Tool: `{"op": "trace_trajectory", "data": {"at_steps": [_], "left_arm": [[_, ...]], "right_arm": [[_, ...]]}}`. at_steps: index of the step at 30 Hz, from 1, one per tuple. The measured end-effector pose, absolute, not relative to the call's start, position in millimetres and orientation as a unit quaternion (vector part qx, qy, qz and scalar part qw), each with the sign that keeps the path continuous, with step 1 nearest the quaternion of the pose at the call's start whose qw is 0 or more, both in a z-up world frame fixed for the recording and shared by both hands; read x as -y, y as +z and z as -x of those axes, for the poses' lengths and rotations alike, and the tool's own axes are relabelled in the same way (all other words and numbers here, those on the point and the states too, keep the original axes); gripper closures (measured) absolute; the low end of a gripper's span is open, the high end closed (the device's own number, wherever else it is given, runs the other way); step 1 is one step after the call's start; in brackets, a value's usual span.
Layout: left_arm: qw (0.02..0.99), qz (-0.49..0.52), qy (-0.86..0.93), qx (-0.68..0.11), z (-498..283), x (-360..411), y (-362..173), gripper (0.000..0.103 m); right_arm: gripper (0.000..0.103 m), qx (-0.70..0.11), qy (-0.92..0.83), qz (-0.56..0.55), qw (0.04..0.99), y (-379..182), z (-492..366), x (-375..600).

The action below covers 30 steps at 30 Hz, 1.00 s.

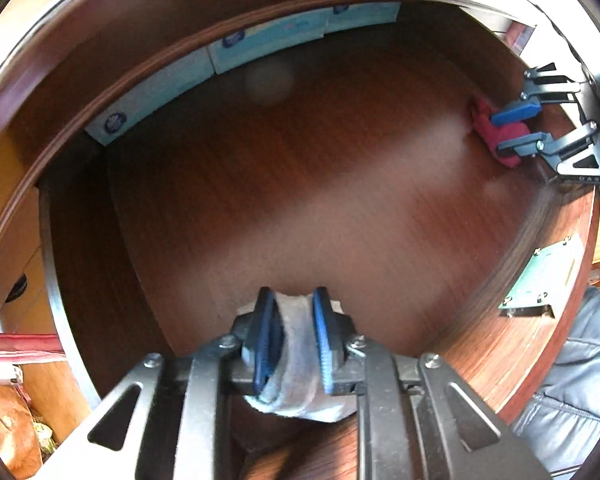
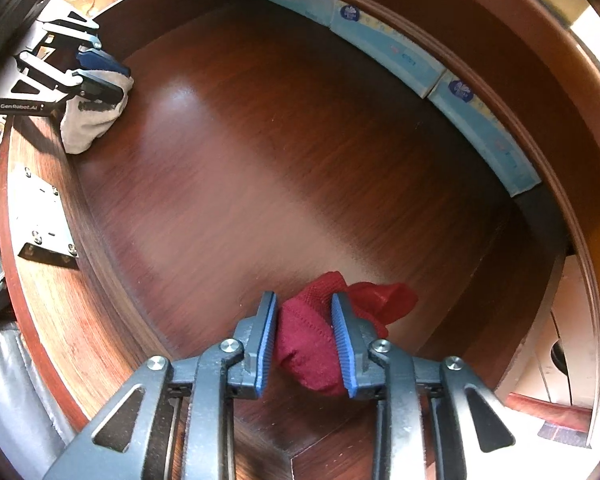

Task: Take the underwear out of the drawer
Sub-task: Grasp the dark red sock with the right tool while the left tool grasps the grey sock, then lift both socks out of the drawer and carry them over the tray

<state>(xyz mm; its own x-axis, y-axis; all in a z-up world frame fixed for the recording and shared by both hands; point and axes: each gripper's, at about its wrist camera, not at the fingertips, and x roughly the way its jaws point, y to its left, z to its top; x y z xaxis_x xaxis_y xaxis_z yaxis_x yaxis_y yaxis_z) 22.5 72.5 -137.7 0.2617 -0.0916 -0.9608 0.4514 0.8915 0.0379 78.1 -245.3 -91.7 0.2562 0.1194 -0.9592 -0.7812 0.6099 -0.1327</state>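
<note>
My left gripper (image 1: 293,300) is shut on a folded white underwear (image 1: 300,364) near the front of the open wooden drawer (image 1: 300,168). My right gripper (image 2: 304,300) is shut on a bunched red underwear (image 2: 312,340) at the drawer's front right. In the left wrist view the right gripper (image 1: 496,132) with the red underwear (image 1: 500,136) is at the far right. In the right wrist view the left gripper (image 2: 124,82) with the white underwear (image 2: 88,124) is at the upper left.
Several light blue packets (image 1: 260,40) line the drawer's back wall; they also show in the right wrist view (image 2: 400,56). A metal bracket (image 2: 44,216) sits on the drawer's front panel. Grey padded clothing (image 1: 572,360) lies just outside the front.
</note>
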Motion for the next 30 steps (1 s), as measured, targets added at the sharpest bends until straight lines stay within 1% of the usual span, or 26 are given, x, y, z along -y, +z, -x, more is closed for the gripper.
{"op": "trace_trajectory", "data": {"at_steps": [8, 16, 19, 24, 27, 28, 30], "left_arm": [[0.800, -0.129, -0.186, -0.556, -18, -69, -123, 0.088], [0.831, -0.088, -0.185, -0.517, -13, -72, -104, 0.089], [0.844, -0.071, -0.182, -0.500, -10, -75, -95, 0.089], [0.855, -0.051, -0.178, -0.485, -8, -81, -86, 0.089], [0.856, -0.056, -0.177, -0.482, -9, -77, -86, 0.089], [0.856, -0.058, -0.178, -0.481, -9, -77, -85, 0.089], [0.856, -0.059, -0.177, -0.481, -10, -76, -85, 0.089]], "right_arm": [[0.082, -0.510, 0.315, 0.272, 0.753, -78, -76, 259], [0.086, -0.481, 0.313, 0.241, 0.783, -61, -72, 272], [0.092, -0.468, 0.315, 0.231, 0.793, -55, -68, 275], [0.092, -0.464, 0.319, 0.228, 0.794, -50, -63, 273], [0.092, -0.480, 0.320, 0.243, 0.780, -54, -62, 266], [0.091, -0.481, 0.316, 0.245, 0.780, -55, -62, 265], [0.071, -0.486, 0.310, 0.245, 0.780, -56, -64, 265]]}}
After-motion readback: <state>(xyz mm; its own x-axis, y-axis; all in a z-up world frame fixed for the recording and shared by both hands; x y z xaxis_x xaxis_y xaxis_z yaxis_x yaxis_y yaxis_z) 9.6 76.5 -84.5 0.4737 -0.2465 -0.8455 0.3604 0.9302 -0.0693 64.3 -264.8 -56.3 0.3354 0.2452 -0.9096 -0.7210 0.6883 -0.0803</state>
